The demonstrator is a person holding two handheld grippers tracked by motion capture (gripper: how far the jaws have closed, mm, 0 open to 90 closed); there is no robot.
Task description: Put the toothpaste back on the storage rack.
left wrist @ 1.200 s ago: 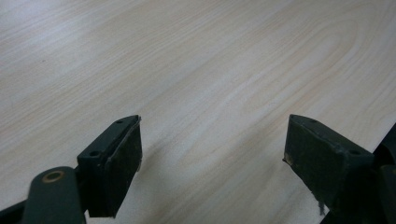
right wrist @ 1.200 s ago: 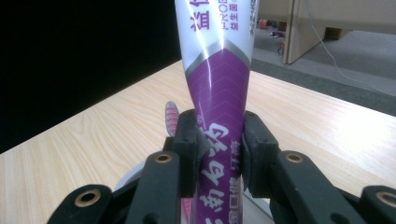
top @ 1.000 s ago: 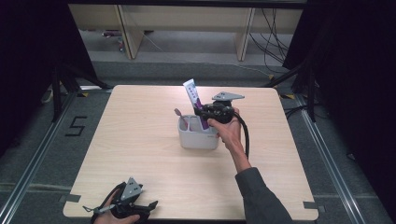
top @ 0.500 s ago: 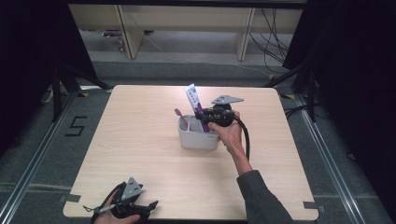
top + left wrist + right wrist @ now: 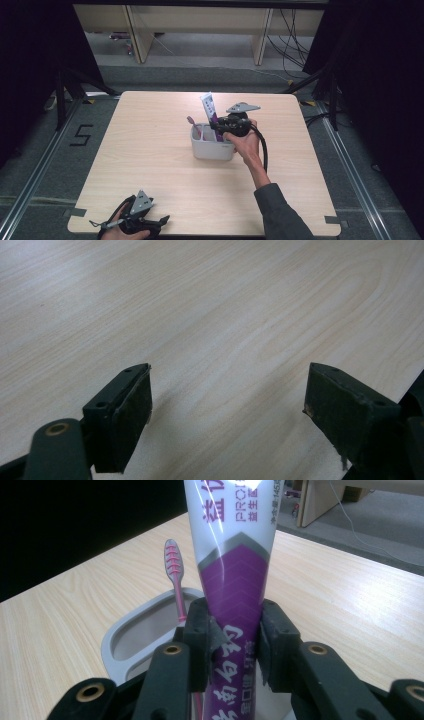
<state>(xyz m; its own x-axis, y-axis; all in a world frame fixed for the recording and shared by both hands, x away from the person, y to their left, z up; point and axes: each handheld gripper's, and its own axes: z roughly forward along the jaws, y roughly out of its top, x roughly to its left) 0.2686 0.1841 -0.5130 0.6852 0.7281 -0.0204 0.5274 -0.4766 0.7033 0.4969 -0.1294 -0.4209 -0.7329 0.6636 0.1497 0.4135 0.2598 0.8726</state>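
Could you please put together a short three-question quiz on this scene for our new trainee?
1. True or false: the right gripper has its jaws closed on the purple and white toothpaste tube.
2. Which item stands in the light grey plastic holder beside the tube? A) pink toothbrush B) a metal spoon C) a black marker
3. Fill in: the left gripper has its jaws ____ over the light wooden table.

Key:
1. True; the jaws press on both sides of the tube.
2. A.
3. Open, with nothing between them.
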